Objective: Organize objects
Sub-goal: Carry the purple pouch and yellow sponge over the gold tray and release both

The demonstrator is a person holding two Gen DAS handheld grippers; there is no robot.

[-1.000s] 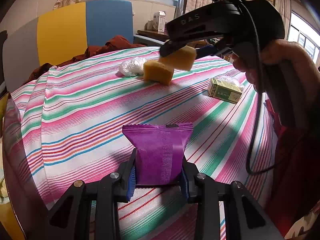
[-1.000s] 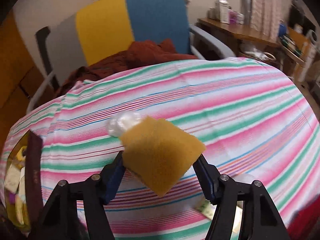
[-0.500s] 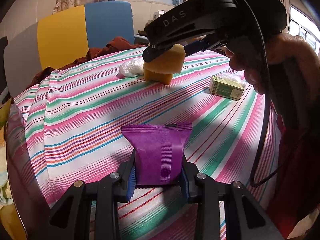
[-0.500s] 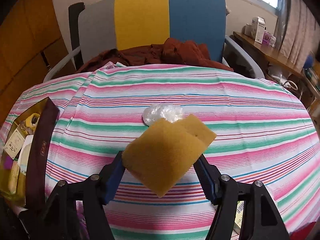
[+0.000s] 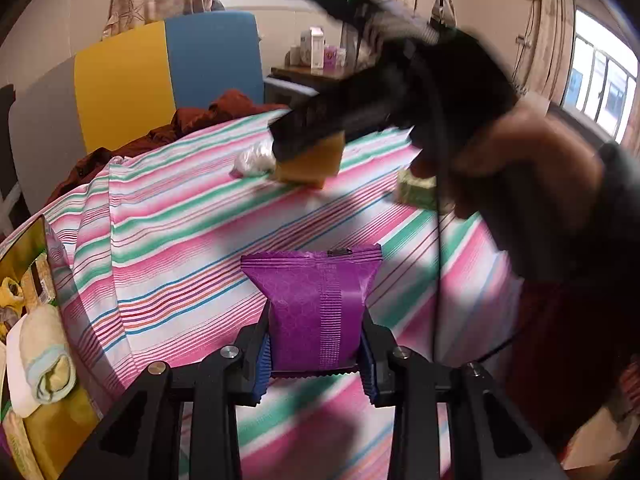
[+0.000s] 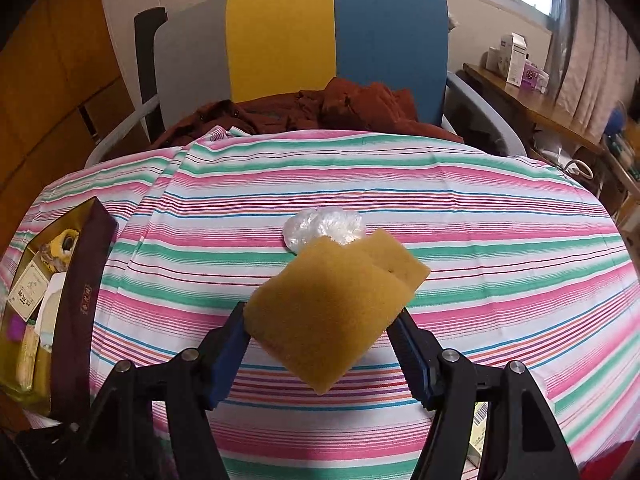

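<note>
My left gripper (image 5: 316, 344) is shut on a purple snack packet (image 5: 316, 308), held upright just above the striped tablecloth (image 5: 180, 240). Farther back in the left wrist view, a person's hand (image 5: 520, 160) carries my blurred right gripper (image 5: 308, 140). In the right wrist view that gripper (image 6: 320, 320) is shut on a yellow sponge (image 6: 328, 312), tilted and lifted off the cloth. A second yellow sponge (image 6: 396, 260) lies on the table right behind it, beside a crumpled clear plastic ball (image 6: 324, 226).
An open box (image 6: 80, 280) with dark walls sits at the table's left edge, holding a rolled towel (image 5: 48, 356) and small packets. A green carton (image 5: 416, 190) lies to the right. A yellow-and-blue chair (image 6: 332, 40) with a rust-red garment (image 6: 320, 108) stands behind the table.
The left gripper rose with the purple packet and the open box came into its view. The right gripper carried the sponge leftward and rolled level; the box now shows on its left.
</note>
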